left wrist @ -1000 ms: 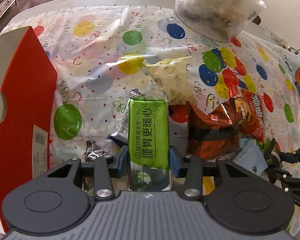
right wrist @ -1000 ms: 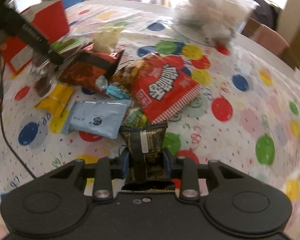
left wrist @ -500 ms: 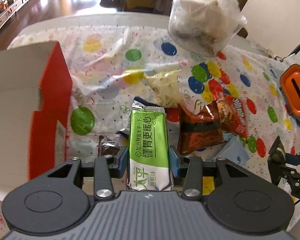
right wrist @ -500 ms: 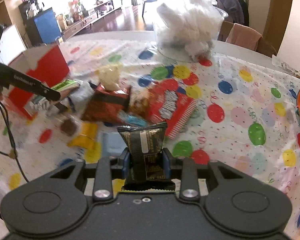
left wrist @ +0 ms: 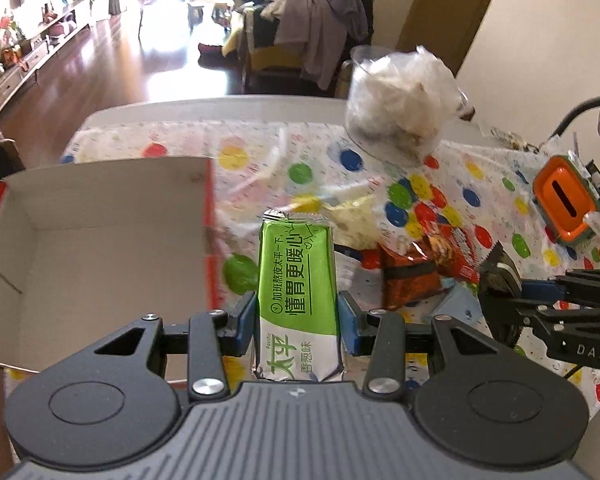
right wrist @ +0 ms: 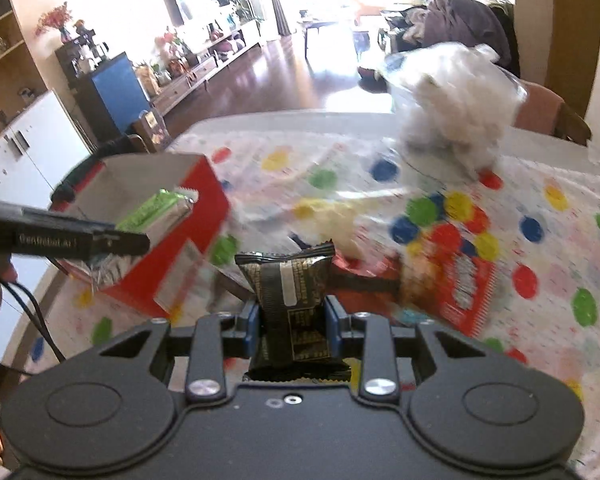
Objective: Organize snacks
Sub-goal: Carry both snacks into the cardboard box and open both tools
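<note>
Over a balloon-print tablecloth (left wrist: pixel 260 152) in a sunlit living room, left gripper (left wrist: pixel 298 316) clamps green packet (left wrist: pixel 298 276); right gripper (right wrist: pixel 290 320) clamps black packet (right wrist: pixel 290 284).

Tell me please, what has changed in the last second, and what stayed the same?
Both grippers rose from the table. The left gripper carried the green packet up beside the open red box. The right gripper lifted the black packet above the pile. Neither let go; the red snack bag stayed on the tablecloth.

Home dining-living room: wood floor (left wrist: pixel 80 76), clothes-draped chair (left wrist: pixel 308 40), TV sideboard (right wrist: pixel 204 68), polka-dot tablecloth (left wrist: pixel 380 152).
</note>
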{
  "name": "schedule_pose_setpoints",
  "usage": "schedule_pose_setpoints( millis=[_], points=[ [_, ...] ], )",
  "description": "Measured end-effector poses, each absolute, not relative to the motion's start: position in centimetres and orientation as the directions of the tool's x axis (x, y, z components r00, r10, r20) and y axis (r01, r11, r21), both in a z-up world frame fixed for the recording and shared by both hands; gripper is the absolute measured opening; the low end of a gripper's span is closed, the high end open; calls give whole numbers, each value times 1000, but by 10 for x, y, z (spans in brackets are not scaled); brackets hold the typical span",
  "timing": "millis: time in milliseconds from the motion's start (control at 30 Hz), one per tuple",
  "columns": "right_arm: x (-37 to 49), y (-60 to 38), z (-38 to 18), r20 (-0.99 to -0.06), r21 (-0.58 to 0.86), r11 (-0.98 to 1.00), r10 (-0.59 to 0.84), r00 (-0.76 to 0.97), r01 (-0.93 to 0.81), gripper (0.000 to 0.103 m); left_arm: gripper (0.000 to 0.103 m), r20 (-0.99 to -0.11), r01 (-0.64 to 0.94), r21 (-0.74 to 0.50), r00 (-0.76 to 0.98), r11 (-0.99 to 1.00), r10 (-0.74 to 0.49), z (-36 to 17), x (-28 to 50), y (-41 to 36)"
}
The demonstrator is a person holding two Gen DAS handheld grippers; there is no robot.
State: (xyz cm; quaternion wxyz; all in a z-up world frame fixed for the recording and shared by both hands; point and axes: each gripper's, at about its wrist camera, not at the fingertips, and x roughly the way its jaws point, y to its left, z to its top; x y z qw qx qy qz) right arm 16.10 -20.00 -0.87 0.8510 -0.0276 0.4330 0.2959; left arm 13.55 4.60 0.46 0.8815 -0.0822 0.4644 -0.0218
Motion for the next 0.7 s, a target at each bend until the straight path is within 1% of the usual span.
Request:
schedule_pose_setpoints(
  millis=[333, 700],
  points=[
    [169, -99, 2, -740, 220, 791, 517, 431, -571, 32, 42, -792, -111, -150, 608, 982, -52, 19, 124, 126],
    [183, 1, -15, -775, 217, 773, 508, 376, -596, 32, 42, -813, -209, -127, 582, 970, 19, 2, 125, 213]
  ],
)
